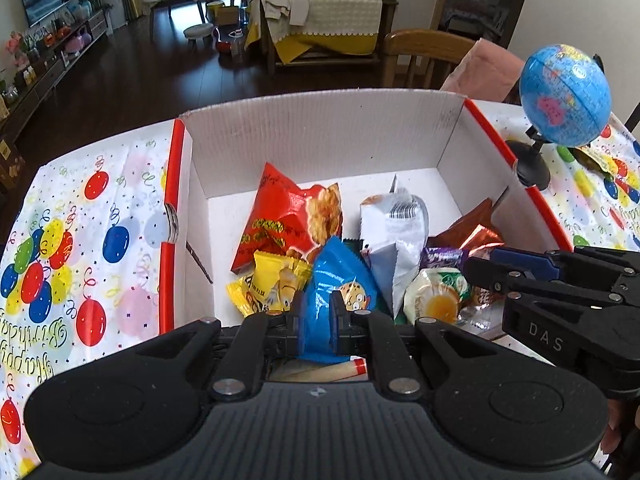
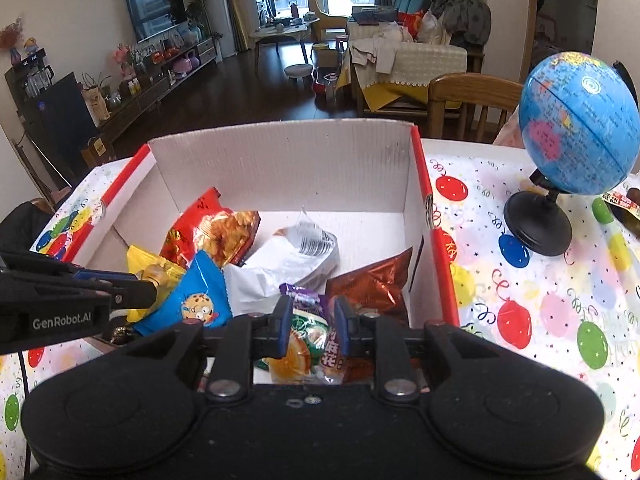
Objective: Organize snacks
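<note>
A white cardboard box [image 1: 320,132] with red edges stands on the table and holds several snack packets. My left gripper [image 1: 318,318] is shut on a blue cookie packet [image 1: 340,280] at the box's near side. It also shows in the right wrist view [image 2: 200,300]. My right gripper [image 2: 312,322] is shut on a green and orange snack packet [image 2: 308,344], seen in the left wrist view [image 1: 436,296] too. In the box lie a red packet [image 1: 288,216], a yellow packet [image 1: 272,280], a white packet [image 1: 396,240] and a brown foil packet [image 2: 372,284].
A balloon-print tablecloth [image 2: 520,320] covers the table. A small blue globe [image 2: 576,124] on a black stand is right of the box. A wooden chair [image 2: 468,100] stands behind the table. A living room lies beyond.
</note>
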Tool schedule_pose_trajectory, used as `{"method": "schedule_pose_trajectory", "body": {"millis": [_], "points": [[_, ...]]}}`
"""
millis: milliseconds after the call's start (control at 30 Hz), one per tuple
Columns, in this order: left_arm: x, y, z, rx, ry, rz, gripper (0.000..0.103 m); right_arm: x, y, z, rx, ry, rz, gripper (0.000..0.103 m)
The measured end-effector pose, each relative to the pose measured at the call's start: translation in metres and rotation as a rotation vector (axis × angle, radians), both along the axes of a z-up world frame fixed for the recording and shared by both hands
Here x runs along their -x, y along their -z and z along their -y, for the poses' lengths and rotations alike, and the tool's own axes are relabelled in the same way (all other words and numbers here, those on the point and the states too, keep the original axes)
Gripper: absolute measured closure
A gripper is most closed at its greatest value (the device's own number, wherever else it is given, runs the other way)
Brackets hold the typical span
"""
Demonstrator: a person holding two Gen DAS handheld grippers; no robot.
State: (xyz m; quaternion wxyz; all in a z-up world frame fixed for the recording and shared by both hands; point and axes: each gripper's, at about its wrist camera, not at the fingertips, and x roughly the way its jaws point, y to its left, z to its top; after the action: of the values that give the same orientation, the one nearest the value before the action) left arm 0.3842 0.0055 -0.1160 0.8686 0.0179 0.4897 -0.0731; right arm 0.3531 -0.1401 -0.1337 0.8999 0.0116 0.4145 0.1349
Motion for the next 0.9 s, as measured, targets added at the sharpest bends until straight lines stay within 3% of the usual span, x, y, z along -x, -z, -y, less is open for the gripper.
{"method": "schedule_pose_trajectory", "body": {"millis": [367,533,567,600,633,833,900], "points": [[0.017,-0.012,-0.003,0.021,0.009,-0.004,0.09,0.022,-0.016,0.004,-0.02,0.001,0.021,0.064],[0.033,-0.025,-0.006,0.04,0.021,0.017,0.072,0.041,-0.032,0.006,-0.029,0.019,0.059,0.051],[0.037,-0.029,-0.006,0.043,0.021,0.026,0.064,0.046,-0.035,0.007,-0.03,0.02,0.068,0.049],[0.041,-0.032,-0.007,0.047,0.022,0.031,0.05,0.051,-0.039,0.007,-0.03,0.018,0.078,0.048],[0.044,-0.036,-0.008,0.056,0.023,0.039,0.044,0.055,-0.043,0.007,-0.027,0.016,0.088,0.047],[0.069,-0.06,-0.015,0.078,0.028,0.094,0.04,0.084,-0.065,0.007,-0.023,0.02,0.154,0.036],[0.077,-0.067,-0.017,0.078,0.025,0.116,0.034,0.094,-0.072,0.007,-0.028,0.025,0.172,0.031]]}}
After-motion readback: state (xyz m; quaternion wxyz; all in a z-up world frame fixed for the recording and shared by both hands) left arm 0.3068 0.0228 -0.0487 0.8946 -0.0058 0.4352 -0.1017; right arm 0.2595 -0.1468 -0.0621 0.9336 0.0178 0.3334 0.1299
